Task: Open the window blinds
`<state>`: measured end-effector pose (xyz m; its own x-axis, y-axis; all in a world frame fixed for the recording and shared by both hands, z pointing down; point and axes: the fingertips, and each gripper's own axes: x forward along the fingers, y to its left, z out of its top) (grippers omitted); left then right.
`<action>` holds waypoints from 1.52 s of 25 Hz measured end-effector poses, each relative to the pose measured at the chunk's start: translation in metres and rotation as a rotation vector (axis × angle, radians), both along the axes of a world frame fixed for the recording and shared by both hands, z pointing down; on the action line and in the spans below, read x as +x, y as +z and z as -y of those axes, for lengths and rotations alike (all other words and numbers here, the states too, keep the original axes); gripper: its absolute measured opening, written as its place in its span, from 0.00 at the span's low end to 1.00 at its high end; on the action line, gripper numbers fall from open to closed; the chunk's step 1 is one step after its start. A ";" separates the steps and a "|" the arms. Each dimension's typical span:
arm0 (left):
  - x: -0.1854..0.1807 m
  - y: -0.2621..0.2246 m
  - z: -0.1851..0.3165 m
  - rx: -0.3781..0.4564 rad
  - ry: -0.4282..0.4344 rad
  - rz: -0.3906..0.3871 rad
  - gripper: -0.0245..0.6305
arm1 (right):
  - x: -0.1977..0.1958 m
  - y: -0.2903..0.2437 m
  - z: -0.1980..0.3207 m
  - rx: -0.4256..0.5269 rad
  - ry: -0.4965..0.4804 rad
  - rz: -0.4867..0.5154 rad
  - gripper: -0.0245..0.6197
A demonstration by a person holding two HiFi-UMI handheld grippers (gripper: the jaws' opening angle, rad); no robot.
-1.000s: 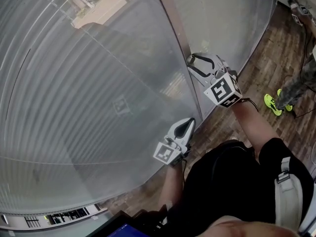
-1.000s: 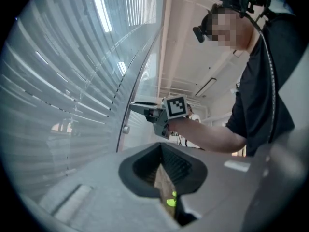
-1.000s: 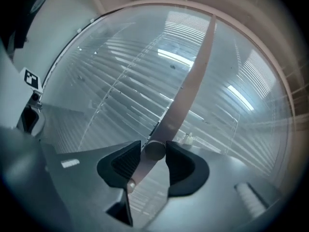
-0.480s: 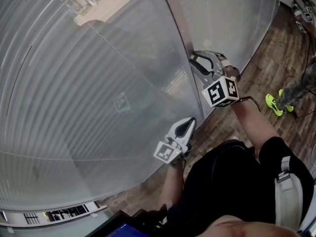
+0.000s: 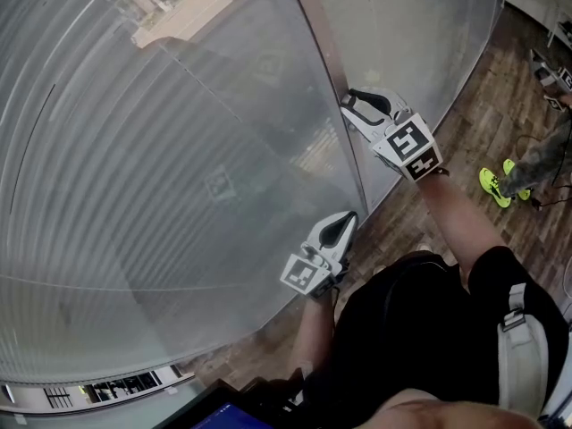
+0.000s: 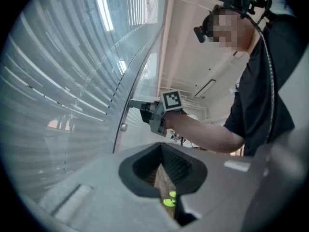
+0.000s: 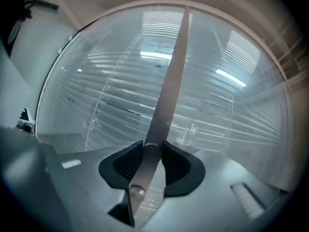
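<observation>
You have two hand-held grippers up against the window blinds [image 5: 161, 150], each carrying one cube printed with black-and-white square markers. The slats run across two glazed panels split by one upright frame post [image 5: 315, 25]. One tilt wand [image 7: 170, 91] hangs beside that post, ending in a single round knob [image 7: 136, 192].

Your right hand-held gripper [image 5: 347, 105] has that wand between its jaws. They have just been closing and then easing slightly apart, and the dark pads [image 7: 179, 166] press on it from both sides just above the knob.

Your left hand-held gripper [image 5: 347, 217] sits lower, near the glass, its tips together and holding nothing. Two bright green shoes [image 5: 490, 186] stand on the wooden floor [image 5: 465, 123].
</observation>
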<state>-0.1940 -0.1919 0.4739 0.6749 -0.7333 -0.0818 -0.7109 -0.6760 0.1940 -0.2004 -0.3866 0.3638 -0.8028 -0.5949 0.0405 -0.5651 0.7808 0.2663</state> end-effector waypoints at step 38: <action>0.014 0.000 0.001 0.012 0.048 -0.012 0.04 | 0.014 0.003 0.015 -0.798 -0.147 0.790 0.24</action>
